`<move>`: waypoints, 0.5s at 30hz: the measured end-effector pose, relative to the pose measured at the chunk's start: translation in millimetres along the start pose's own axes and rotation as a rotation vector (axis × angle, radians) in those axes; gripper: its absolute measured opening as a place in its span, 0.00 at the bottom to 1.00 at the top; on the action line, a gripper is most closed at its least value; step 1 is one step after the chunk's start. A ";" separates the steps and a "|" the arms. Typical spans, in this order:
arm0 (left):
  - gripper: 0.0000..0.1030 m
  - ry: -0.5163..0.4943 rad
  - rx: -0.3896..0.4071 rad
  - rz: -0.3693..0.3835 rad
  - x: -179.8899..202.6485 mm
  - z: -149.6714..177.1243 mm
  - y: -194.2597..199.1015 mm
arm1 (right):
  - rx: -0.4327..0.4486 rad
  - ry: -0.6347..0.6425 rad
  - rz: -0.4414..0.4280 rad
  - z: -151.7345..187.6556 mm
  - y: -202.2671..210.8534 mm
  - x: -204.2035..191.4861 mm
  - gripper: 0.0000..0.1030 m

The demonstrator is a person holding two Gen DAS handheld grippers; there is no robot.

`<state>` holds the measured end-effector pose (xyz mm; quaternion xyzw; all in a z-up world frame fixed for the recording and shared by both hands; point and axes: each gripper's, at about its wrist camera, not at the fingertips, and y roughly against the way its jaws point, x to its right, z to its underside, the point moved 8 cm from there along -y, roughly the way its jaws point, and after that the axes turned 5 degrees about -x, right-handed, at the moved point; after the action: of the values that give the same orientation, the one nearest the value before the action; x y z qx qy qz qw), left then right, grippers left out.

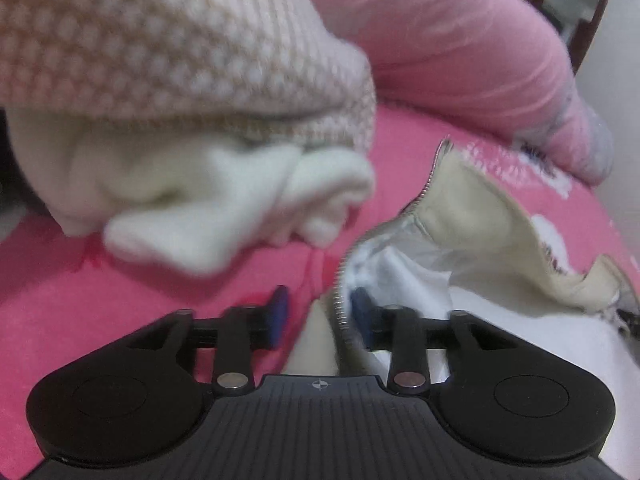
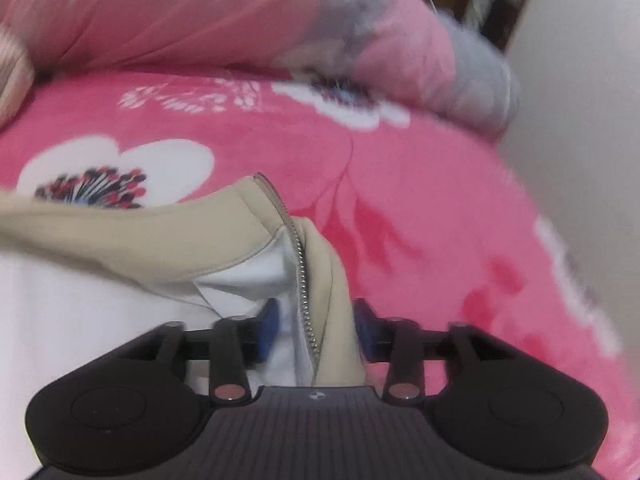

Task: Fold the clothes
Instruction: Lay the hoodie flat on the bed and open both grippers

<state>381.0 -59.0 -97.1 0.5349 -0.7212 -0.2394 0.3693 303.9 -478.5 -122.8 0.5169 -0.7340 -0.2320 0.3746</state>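
A beige jacket (image 1: 472, 208) with white lining and a metal zipper lies on the pink flowered bed sheet (image 1: 120, 292). In the left wrist view its zipper edge runs between the blue pads of my left gripper (image 1: 320, 314). The jaws stand apart and do not press on the cloth. In the right wrist view the other front edge of the jacket (image 2: 140, 236) rises as a fold between the pads of my right gripper (image 2: 316, 328). Those jaws are apart too, with the fold loose between them.
A heap with a pink-and-white knit garment (image 1: 160, 48) and a white garment (image 1: 224, 192) lies just beyond the left gripper. A pink quilt (image 2: 200, 12) is bunched along the far side of the sheet (image 2: 400, 184). A pale wall (image 2: 580, 120) borders the bed on the right.
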 end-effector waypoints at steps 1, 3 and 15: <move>0.46 0.008 0.016 0.013 -0.8 -0.1 10.2 | 0.019 0.032 0.011 -1.3 8.7 1.2 0.68; 0.56 0.025 0.049 0.039 -2.6 -0.5 30.6 | 0.046 0.076 0.003 -5.0 19.9 6.3 0.77; 0.65 -0.119 0.138 0.187 12.8 33.1 179.2 | 0.155 -0.334 -0.244 94.7 207.6 96.5 0.93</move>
<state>246.3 -16.7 18.8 0.4741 -0.8034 -0.1850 0.3091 89.8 -498.5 0.3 0.5835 -0.7335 -0.3008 0.1762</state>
